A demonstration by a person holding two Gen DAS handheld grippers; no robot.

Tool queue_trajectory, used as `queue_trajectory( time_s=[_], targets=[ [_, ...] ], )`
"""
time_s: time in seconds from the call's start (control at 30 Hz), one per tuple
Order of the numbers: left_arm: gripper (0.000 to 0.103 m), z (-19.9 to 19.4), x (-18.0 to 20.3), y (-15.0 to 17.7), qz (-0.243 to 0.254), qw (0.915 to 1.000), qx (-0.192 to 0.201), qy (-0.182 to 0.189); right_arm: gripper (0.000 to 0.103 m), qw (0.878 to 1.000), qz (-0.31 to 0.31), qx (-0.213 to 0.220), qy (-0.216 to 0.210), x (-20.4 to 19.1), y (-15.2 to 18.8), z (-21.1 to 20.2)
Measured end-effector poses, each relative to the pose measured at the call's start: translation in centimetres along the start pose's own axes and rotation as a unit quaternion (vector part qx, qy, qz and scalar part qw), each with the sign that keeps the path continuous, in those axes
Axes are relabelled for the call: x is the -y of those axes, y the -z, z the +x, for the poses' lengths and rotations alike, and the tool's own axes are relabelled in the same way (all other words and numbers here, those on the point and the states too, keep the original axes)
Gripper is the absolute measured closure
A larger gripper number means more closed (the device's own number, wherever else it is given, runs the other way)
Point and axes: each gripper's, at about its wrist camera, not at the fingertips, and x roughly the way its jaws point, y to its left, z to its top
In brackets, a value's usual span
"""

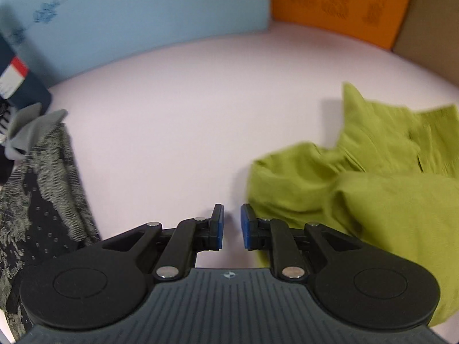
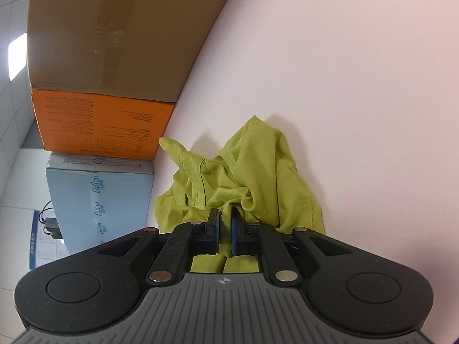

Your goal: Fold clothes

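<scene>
The green garment lies crumpled on the desk, beside the orange box. Right tool — pinched onto a garment fold. Left tool — slightly parted, empty, just left of the garment.

A pale pink table fills both views. Along its far edge stand three boxes side by side: a light blue box, an orange box with dark print, and a plain brown cardboard box. Beyond them, a white tiled wall carries a bright rectangular light patch
</scene>
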Motion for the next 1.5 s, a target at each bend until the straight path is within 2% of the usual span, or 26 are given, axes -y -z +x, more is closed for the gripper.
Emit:
queue_trajectory(
  time_s=[0.07,0.13,0.2,0.27,0.33,0.4,0.5,0.57,0.6,0.63,0.67,0.7,0.77,0.83,0.87,0.93,0.97,1.07,1.1,1.13,1.17,1.2,1.23,1.3,1.37,1.5],
  targets=[
    [0.09,-2.5,-1.0,0.9,0.009,0.999,0.042,0.012,0.087,1.0,0.009,0.006,-0.017,0.0,0.1,-0.6],
    [0.088,-5.3,-1.9,1.8,0.023,0.9954,0.089,0.026,0.063,0.999,-0.01,0.027,-0.037,-0.9,0.3,-1.8],
    [0.087,-8.0,-2.5,2.9,0.041,0.9894,0.131,0.049,0.057,0.996,-0.049,0.043,-0.062,-2.6,0.7,-3.4],
    [0.082,-9.9,-1.3,3.6,0.069,0.9798,0.158,0.102,0.057,0.991,-0.088,0.054,-0.086,-4.3,1.1,-4.7],
    [0.074,-10.4,1.0,3.9,0.095,0.9687,0.168,0.156,0.053,0.985,-0.107,0.036,-0.13,-5.5,1.8,-4.6],
    [0.073,-10.1,3.8,3.9,0.115,0.9578,0.167,0.203,0.044,0.98,-0.077,-0.026,-0.183,-5.8,2.2,-2.3],
    [0.073,-6.8,6.6,3.4,0.106,0.9584,0.13,0.231,0.044,0.977,-0.007,-0.073,-0.201,-4.0,2.8,2.1],
    [0.073,-3.3,7.1,3.3,0.084,0.9672,0.087,0.223,0.048,0.979,0.053,-0.069,-0.184,-1.8,2.9,4.6],
    [0.073,-1.6,7.1,3.3,0.072,0.9724,0.068,0.211,0.064,0.98,0.074,-0.056,-0.174,-0.8,2.7,5.2],
    [0.075,-0.5,6.7,3.5,0.059,0.973,0.067,0.213,0.076,0.981,0.093,-0.043,-0.166,0.2,2.5,5.6],
    [0.075,-0.1,6.2,3.8,0.05,0.9701,0.081,0.223,0.099,0.981,0.111,-0.029,-0.157,1.2,2.3,6.1],
    [0.075,-0.1,6.2,3.9,0.052,0.969,0.088,0.225,0.103,0.98,0.119,-0.026,-0.159,1.5,2.2,6.3],
    [0.075,-0.2,6.8,3.9,0.066,0.9697,0.092,0.216,0.103,0.977,0.128,-0.022,-0.167,2.0,1.9,6.5],
    [0.075,-0.6,7.4,3.6,0.075,0.9728,0.088,0.201,0.103,0.981,0.123,-0.02,-0.147,1.5,2.0,6.5],
    [0.075,-0.7,7.5,3.4,0.076,0.9744,0.081,0.195,0.103,0.987,0.105,-0.013,-0.123,0.6,2.2,6.4],
    [0.075,-1.2,7.1,3.0,0.073,0.9791,0.078,0.173,0.103,0.998,0.019,0.006,-0.054,-1.8,2.4,5.7],
    [0.075,-1.4,6.2,3.1,0.063,0.982,0.082,0.158,0.103,1.0,-0.009,0.017,-0.02,-2.5,2.5,5.4],
    [0.077,-1.8,2.9,2.7,0.019,0.9833,0.08,0.162,0.103,0.999,-0.045,0.019,0.018,-3.0,1.9,4.7],
    [0.076,-2.4,1.8,2.6,0.007,0.9819,0.085,0.17,0.099,0.998,-0.06,0.018,0.022,-3.5,1.7,4.2],
    [0.07,-3.1,0.5,2.7,-0.003,0.9789,0.094,0.181,0.085,0.997,-0.075,0.017,0.011,-3.9,1.5,3.4],
    [0.056,-3.9,-0.8,2.9,-0.011,0.9755,0.106,0.192,0.07,0.996,-0.091,0.017,-0.002,-4.2,1.3,2.6],
    [0.048,-4.5,-2.1,3.2,-0.021,0.9725,0.117,0.201,0.034,0.993,-0.119,0.022,-0.006,-4.8,1.3,1.5],
    [0.037,-5.1,-3.6,3.7,-0.034,0.9691,0.125,0.21,0.016,0.988,-0.15,0.028,-0.009,-5.4,1.2,0.2],
    [0.03,-5.6,-6.2,4.6,-0.065,0.9604,0.124,0.241,0.015,0.977,-0.21,0.041,-0.014,-6.5,1.2,-2.2],
    [0.02,-5.6,-8.3,5.4,-0.099,0.9498,0.111,0.275,0.012,0.968,-0.25,0.033,0.007,-6.6,1.1,-3.6],
    [0.02,-3.8,-9.8,6.4,-0.135,0.9442,0.08,0.289,0.012,0.965,-0.257,0.012,0.044,-3.9,0.1,-5.3]
  ],
)
